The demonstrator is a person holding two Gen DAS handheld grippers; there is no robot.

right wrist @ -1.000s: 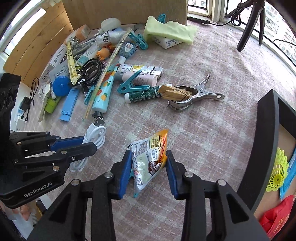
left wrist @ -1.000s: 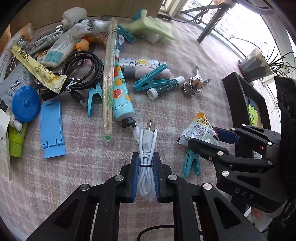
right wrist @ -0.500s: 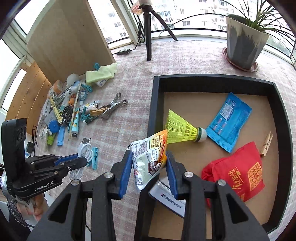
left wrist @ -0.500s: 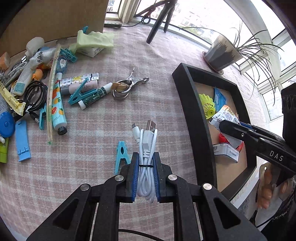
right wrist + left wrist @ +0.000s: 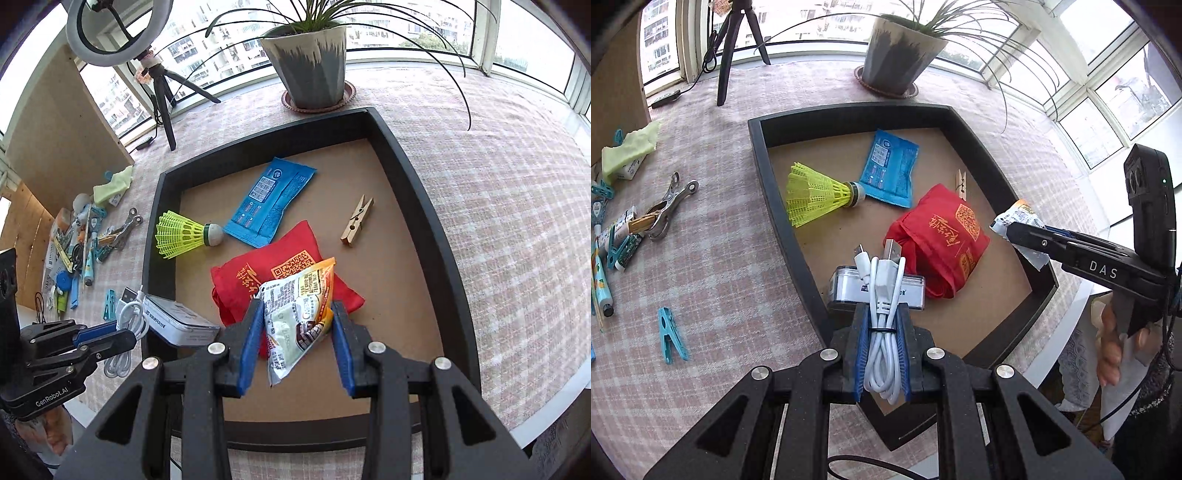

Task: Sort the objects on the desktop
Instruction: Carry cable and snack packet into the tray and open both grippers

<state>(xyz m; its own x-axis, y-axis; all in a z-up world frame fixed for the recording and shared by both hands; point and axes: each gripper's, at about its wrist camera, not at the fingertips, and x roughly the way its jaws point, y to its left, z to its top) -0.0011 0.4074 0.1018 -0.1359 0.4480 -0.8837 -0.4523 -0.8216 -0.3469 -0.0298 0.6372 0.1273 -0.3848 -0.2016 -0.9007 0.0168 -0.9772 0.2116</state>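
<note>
My left gripper (image 5: 882, 354) is shut on a coiled white USB cable (image 5: 882, 295) and holds it over the near left rim of the black tray (image 5: 783, 229). My right gripper (image 5: 295, 343) is shut on a snack packet (image 5: 299, 314) and holds it above the red pouch (image 5: 255, 280) inside the tray (image 5: 424, 192). The tray also holds a yellow shuttlecock (image 5: 816, 195), a blue packet (image 5: 890, 166), a wooden clothespin (image 5: 356, 219) and a silver box (image 5: 846, 290). The right gripper with the snack shows at the right of the left wrist view (image 5: 1015, 225).
Several loose items lie in a pile at the far left of the table (image 5: 77, 243), with a metal clip (image 5: 668, 210) and a teal clothespin (image 5: 670, 334) nearer. A potted plant (image 5: 306, 66) and a tripod (image 5: 733, 44) stand behind the tray.
Both grippers have moved right from the pile to over the tray, each still holding its item. The snack packet now hangs above the red pouch.
</note>
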